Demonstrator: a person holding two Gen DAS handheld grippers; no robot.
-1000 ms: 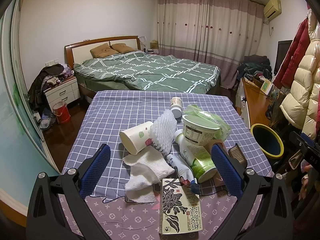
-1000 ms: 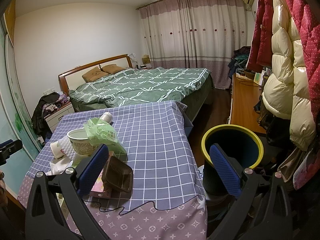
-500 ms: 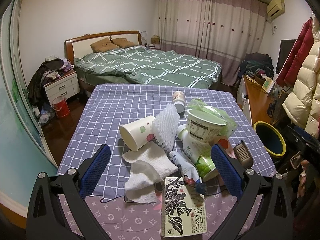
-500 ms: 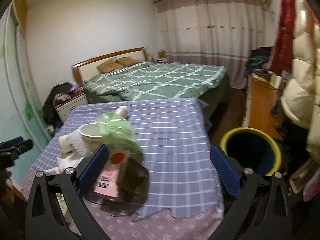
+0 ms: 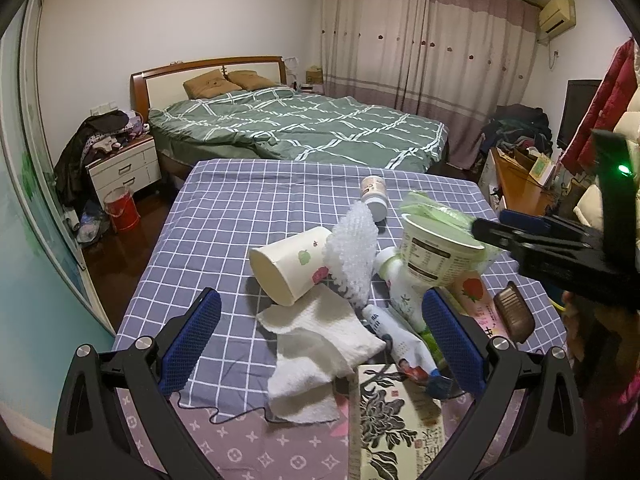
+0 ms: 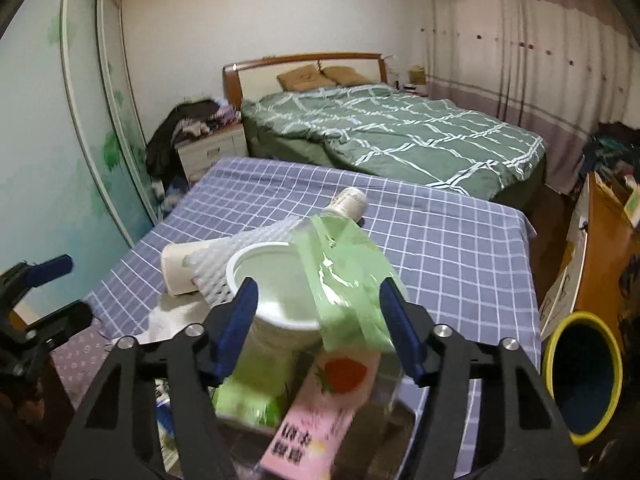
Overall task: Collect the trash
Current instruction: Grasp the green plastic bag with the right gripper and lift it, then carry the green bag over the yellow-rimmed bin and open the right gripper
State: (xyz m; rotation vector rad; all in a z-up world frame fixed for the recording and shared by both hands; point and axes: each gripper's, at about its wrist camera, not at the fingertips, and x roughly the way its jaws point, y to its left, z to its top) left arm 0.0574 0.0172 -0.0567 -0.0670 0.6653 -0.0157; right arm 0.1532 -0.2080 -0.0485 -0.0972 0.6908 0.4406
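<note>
A heap of trash lies on the checked tablecloth (image 5: 240, 216): a tipped paper cup (image 5: 288, 268), white foam netting (image 5: 354, 256), a white tub (image 6: 276, 292) with a green plastic bag (image 6: 348, 280) draped on it, a pink strawberry carton (image 6: 320, 412), a brown tray (image 5: 514, 312) and a paper towel (image 5: 316, 344). My right gripper (image 6: 320, 320) reaches over the heap with the tub and bag between its closing jaws; the pads do not visibly press. My left gripper (image 5: 322, 344) hangs open above the paper towel and a tube (image 5: 404, 348).
A yellow-rimmed bin (image 6: 580, 368) stands on the floor right of the table. A book (image 5: 396, 420) lies at the near edge and a small bottle (image 5: 374, 196) behind the heap. A green bed (image 5: 304, 128) is beyond, and a wooden desk (image 5: 524, 188) at right.
My right gripper swung left from over the bin to the heap, and its jaws narrowed around the tub and bag. The left gripper came slightly lower and closer to the heap.
</note>
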